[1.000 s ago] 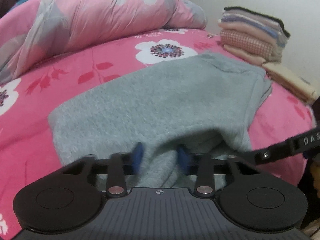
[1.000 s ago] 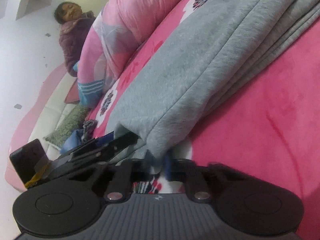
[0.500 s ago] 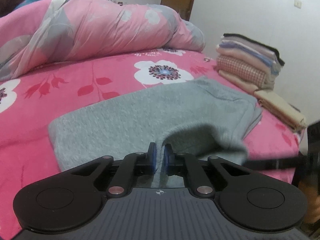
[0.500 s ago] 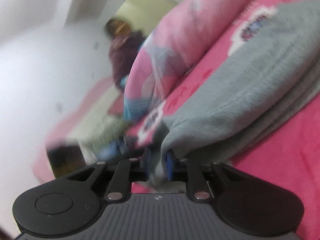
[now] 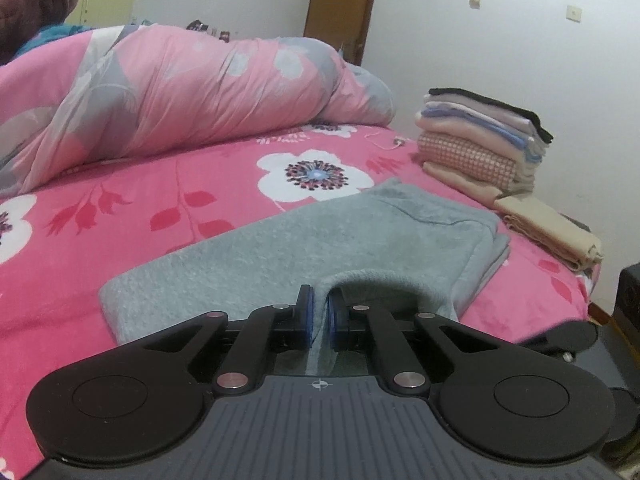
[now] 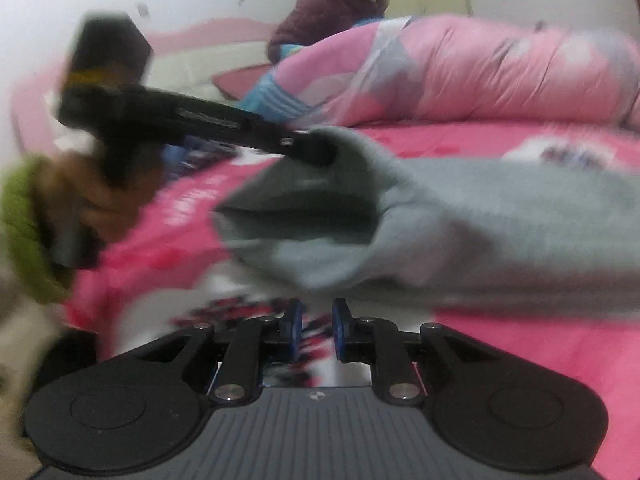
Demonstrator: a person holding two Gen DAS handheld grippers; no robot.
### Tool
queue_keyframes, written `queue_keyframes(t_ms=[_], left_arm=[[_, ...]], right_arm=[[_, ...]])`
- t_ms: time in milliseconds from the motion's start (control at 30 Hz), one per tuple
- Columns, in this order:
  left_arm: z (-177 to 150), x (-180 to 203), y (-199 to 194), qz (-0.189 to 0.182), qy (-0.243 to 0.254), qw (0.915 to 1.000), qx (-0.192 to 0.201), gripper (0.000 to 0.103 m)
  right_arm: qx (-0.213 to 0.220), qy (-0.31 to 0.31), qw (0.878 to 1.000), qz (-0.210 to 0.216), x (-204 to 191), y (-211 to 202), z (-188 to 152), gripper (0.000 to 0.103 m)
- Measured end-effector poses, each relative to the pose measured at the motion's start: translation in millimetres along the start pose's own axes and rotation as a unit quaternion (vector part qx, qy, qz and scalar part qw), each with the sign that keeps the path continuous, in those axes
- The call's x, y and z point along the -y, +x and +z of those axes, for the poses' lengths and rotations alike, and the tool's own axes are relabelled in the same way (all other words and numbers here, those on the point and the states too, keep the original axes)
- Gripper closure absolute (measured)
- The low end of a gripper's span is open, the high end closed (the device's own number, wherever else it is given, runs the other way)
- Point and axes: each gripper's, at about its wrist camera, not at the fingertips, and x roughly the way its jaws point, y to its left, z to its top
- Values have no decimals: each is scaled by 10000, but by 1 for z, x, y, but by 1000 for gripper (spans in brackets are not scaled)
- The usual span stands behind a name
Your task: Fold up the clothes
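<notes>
While left hand-held gripper [image 5: 318, 316] is clenching near edge of grey fleece garment [image 5: 304, 248], garment is lying half-folded on pink floral bed [image 5: 160, 192], stack of folded clothes [image 5: 480, 140] at 2 o'clock. Right hand-held gripper [image 6: 316, 330] is standing slightly parted, grasping nothing, garment hem beyond at 12 o'clock. Step in hand: lifting edge for fold. Next move probably calls for right regrasping hem, then carrying both corners toward 12 o'clock.
</notes>
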Motion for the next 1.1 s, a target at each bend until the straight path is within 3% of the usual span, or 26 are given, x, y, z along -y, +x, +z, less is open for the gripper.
queue_keyframes(t_ms=[133, 233, 367, 533, 633, 833, 1033, 1067, 1100], left_arm=[[1, 0, 0, -7, -54, 10000, 25, 98], [1, -2, 0, -44, -93, 9999, 46, 98], [0, -1, -1, -66, -92, 9999, 62, 98], [-3, 2, -8, -119, -40, 9999, 90, 98], [-10, 4, -11, -136, -23, 9999, 68, 98], [-39, 8, -6, 106, 113, 9997, -163, 96], [-57, 11, -11, 365, 231, 9991, -11, 84], [-58, 12, -13, 406, 244, 9989, 38, 78], [-59, 14, -16, 473, 292, 9984, 102, 68]], right_arm=[[763, -11, 9971, -74, -3, -8, 14, 88], [1050, -299, 9940, -114, -8, -6, 19, 88], [968, -376, 9944, -170, -4, 8, 20, 88], [589, -676, 9941, -610, -3, 46, 27, 88], [287, -408, 9944, -929, 4, 67, 33, 89], [110, -314, 9874, -1549, 5, 61, 26, 88], [113, -1211, 9727, -1975, -13, 31, 7, 81], [78, -1322, 9707, -2005, -15, 24, 4, 79], [42, -1434, 9685, -2034, -16, 18, 1, 70]])
